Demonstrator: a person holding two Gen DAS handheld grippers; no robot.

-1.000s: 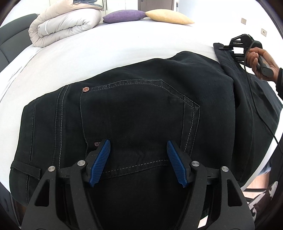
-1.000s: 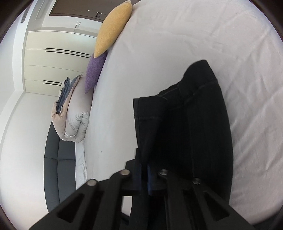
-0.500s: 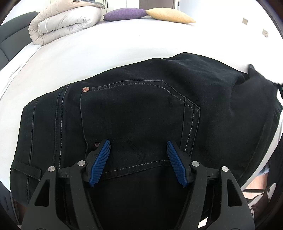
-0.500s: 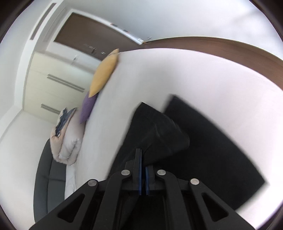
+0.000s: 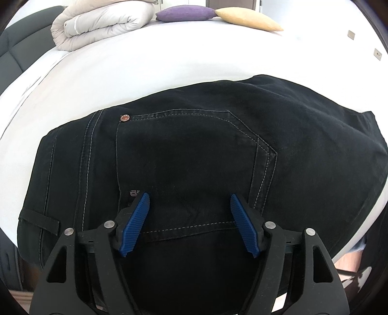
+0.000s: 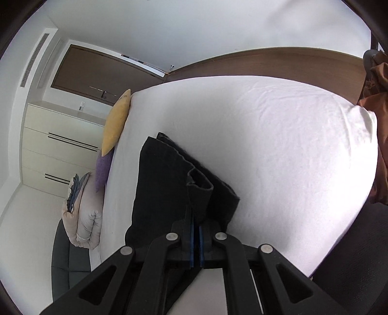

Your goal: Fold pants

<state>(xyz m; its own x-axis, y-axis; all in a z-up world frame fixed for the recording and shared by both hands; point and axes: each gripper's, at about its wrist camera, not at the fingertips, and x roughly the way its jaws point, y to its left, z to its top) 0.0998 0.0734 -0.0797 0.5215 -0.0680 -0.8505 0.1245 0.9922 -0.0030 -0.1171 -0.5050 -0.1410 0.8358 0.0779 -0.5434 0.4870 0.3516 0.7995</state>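
Black denim pants (image 5: 194, 155) lie on the white bed, back pocket and waistband up, filling the lower half of the left wrist view. My left gripper (image 5: 189, 210) is open, its blue pads hovering over the pocket's lower seam, holding nothing. In the right wrist view my right gripper (image 6: 196, 242) is shut on a fold of the pants' leg fabric (image 6: 198, 191), which stands up from the pads. The rest of the pants (image 6: 160, 184) lies flat on the sheet beyond it.
The white bed sheet (image 5: 150, 72) stretches beyond the pants. A rolled beige duvet (image 5: 101, 21), a purple cushion (image 5: 186, 12) and a yellow cushion (image 5: 249, 18) sit at the far edge. A dark sofa (image 6: 70, 256) and cream drawers (image 6: 55, 150) stand beside the bed.
My right gripper has swung the held leg fabric across and down toward the bed, and it has left the left wrist view. The left gripper has stayed still and open.
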